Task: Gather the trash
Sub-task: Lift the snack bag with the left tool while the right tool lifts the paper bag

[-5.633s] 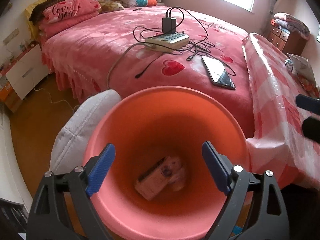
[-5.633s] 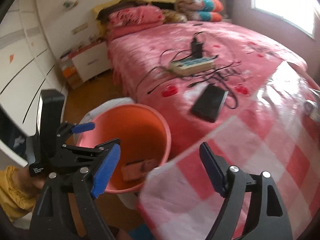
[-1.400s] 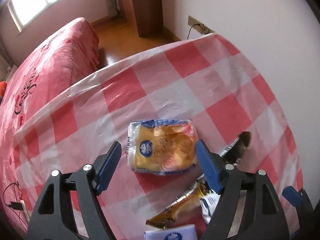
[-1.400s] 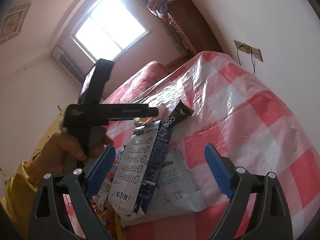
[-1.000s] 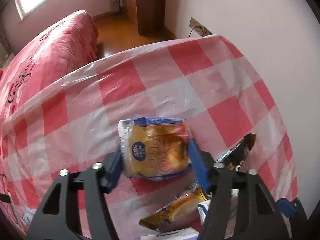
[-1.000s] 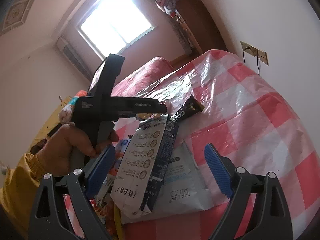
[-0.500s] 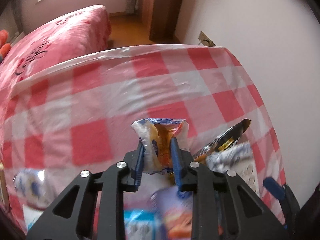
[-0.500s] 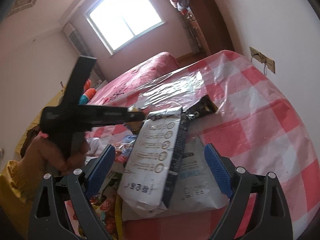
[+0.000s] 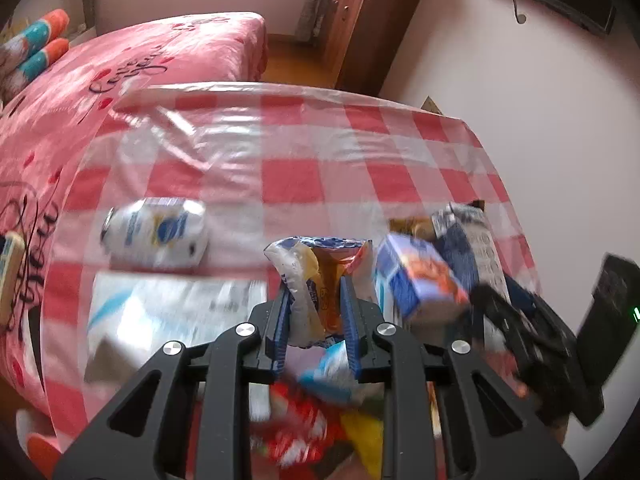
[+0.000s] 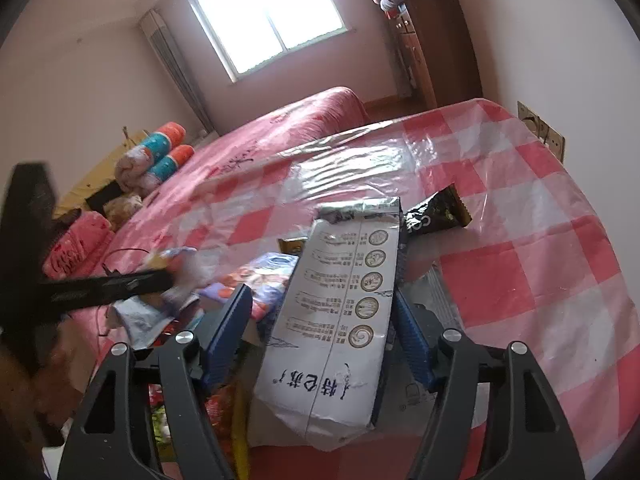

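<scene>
Left wrist view: left gripper pinches the bread wrapper; right gripper, jaws closing around the white pouch, should squeeze mid-body, squarely

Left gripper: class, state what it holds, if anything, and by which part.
The left gripper is shut on the bread packet, its pads pinching the crumpled lower half of the wrapper from both sides; the top sticks out above them.

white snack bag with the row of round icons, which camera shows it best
The right wrist view. There the white snack bag fills the middle, print and icons sharp, between the closing jaws of the right gripper. The left wrist view shows only a narrow blurred strip of it at the right, behind a blue box.
</scene>
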The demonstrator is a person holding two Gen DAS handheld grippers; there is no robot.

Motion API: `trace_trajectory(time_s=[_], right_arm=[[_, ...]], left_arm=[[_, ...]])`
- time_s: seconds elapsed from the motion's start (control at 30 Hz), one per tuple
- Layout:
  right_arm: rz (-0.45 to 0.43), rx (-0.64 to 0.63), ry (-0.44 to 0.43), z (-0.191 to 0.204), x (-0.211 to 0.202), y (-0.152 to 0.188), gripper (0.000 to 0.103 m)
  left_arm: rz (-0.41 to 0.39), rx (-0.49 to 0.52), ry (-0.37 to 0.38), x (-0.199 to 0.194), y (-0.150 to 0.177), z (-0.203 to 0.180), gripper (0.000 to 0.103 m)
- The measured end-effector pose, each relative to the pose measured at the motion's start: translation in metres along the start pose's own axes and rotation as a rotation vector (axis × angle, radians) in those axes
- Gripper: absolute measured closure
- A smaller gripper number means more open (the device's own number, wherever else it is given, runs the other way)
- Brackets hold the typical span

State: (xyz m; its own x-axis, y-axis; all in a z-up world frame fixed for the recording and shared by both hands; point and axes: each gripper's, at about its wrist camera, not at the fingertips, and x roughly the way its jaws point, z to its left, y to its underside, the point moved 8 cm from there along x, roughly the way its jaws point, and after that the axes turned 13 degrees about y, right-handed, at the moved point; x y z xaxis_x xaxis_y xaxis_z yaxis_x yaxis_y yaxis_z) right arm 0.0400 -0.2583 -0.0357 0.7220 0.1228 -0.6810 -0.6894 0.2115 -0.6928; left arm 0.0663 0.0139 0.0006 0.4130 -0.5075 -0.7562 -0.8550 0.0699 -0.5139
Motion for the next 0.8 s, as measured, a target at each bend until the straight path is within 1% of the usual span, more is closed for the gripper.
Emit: trace_trajectory(time_s=[0.1, 0.3, 0.4, 0.43, 0.6, 0.67, 0.8], right_arm=[[0.015, -0.014, 0.016, 0.0, 0.005, 0.003, 0.031], [0.008, -0.045, 0.039, 0.001, 0.007, 0.005, 0.033], [0.004, -0.07, 0.038, 0.003, 0.004, 0.006, 0.039], [-0.001, -0.077, 0.034, 0.004, 0.002, 0.006, 0.041], [-0.005, -0.112, 0.053, 0.006, -0.003, 0.011, 0.041], [-0.01, -0.13, 0.067, 0.008, -0.005, 0.013, 0.042], [-0.012, -0.101, 0.055, 0.007, -0.01, 0.017, 0.043]], left_arm=[[-0.006, -0.016, 0.014, -0.009, 0.015, 0.002, 0.078], [-0.026, -0.024, 0.054, -0.028, 0.049, -0.002, 0.078], [-0.037, -0.035, 0.078, -0.042, 0.067, 0.0, 0.078], [-0.041, -0.046, 0.087, -0.048, 0.074, 0.002, 0.078], [-0.053, -0.084, 0.12, -0.063, 0.099, 0.015, 0.078], [-0.054, -0.088, 0.118, -0.065, 0.108, 0.021, 0.078], [-0.065, -0.115, 0.126, -0.073, 0.12, 0.035, 0.078]])
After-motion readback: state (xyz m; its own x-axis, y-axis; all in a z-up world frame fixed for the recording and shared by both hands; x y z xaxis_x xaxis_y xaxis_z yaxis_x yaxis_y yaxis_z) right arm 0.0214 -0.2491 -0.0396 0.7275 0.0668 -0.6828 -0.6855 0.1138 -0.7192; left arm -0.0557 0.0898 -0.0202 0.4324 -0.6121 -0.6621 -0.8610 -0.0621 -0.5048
